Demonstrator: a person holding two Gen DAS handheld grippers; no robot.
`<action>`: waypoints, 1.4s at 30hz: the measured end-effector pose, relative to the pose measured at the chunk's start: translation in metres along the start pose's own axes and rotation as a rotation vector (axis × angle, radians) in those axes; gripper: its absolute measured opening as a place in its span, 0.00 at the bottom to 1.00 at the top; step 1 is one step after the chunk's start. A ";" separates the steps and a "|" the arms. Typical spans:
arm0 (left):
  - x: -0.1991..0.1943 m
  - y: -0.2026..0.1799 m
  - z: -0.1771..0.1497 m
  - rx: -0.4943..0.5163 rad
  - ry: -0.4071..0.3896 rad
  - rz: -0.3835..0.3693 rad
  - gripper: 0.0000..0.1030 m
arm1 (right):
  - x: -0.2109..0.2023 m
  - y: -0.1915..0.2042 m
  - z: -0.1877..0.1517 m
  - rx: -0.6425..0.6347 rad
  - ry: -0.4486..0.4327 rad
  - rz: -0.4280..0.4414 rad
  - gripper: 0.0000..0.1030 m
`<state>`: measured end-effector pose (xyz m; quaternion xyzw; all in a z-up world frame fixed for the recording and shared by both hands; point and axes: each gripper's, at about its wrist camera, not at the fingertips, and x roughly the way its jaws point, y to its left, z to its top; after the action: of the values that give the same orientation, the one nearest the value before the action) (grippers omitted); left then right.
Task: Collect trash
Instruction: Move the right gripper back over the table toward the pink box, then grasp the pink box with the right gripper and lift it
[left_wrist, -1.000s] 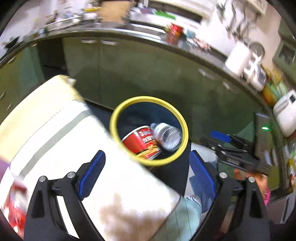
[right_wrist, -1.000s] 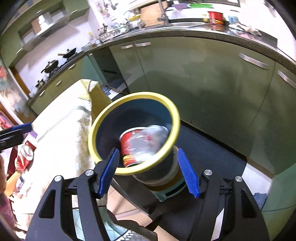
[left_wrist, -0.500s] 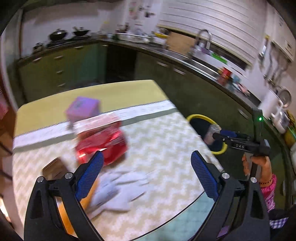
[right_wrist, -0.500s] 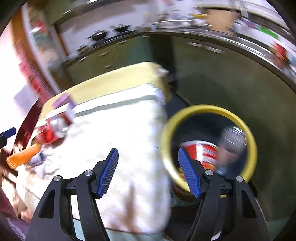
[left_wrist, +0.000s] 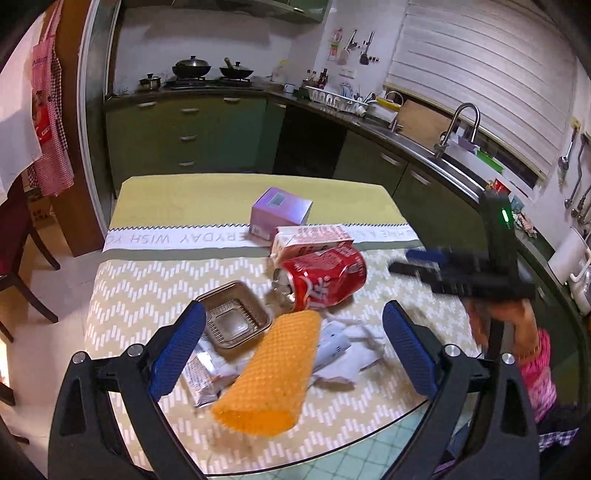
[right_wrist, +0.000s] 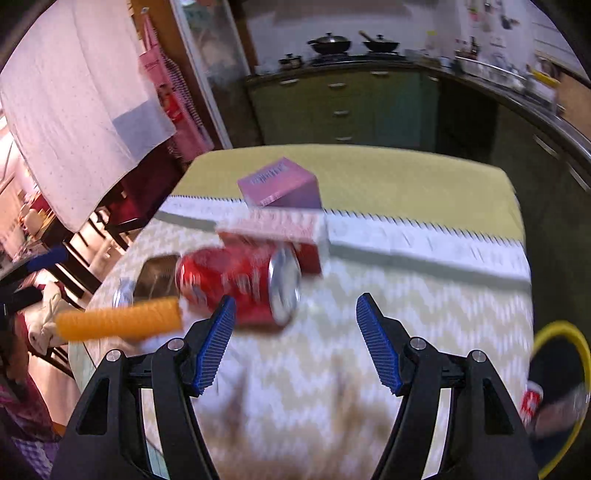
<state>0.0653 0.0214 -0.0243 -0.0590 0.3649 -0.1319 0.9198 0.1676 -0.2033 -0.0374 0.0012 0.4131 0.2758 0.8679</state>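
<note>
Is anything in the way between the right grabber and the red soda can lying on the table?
Nothing visible is. The right gripper has open, empty jaws, and only bare tablecloth lies between it and the red soda can. The orange mesh sleeve sits off to the can's side, and the pink carton lies behind it.

Two hand-held black plastic two-finger grippers, left (left_wrist: 293, 350) and right (right_wrist: 295, 341), each with ribbed blue pads (right_wrist: 216, 345) on the jaws, silver pivot screws, triangular cut-outs in the arms; wearer's pink patterned sleeve (left_wrist: 537, 373), green indicator light (left_wrist: 504, 214).
</note>
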 end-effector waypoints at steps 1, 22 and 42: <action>0.002 0.002 -0.001 0.000 0.005 0.000 0.89 | 0.006 0.001 0.011 -0.013 0.003 0.010 0.65; 0.012 0.029 0.005 -0.059 0.019 0.028 0.89 | 0.153 0.042 0.146 -0.430 0.220 0.101 0.88; 0.021 0.031 0.006 -0.056 0.036 0.018 0.89 | 0.218 0.048 0.141 -0.442 0.355 0.016 0.75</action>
<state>0.0905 0.0451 -0.0397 -0.0789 0.3854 -0.1144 0.9122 0.3570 -0.0262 -0.0898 -0.2331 0.4886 0.3621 0.7588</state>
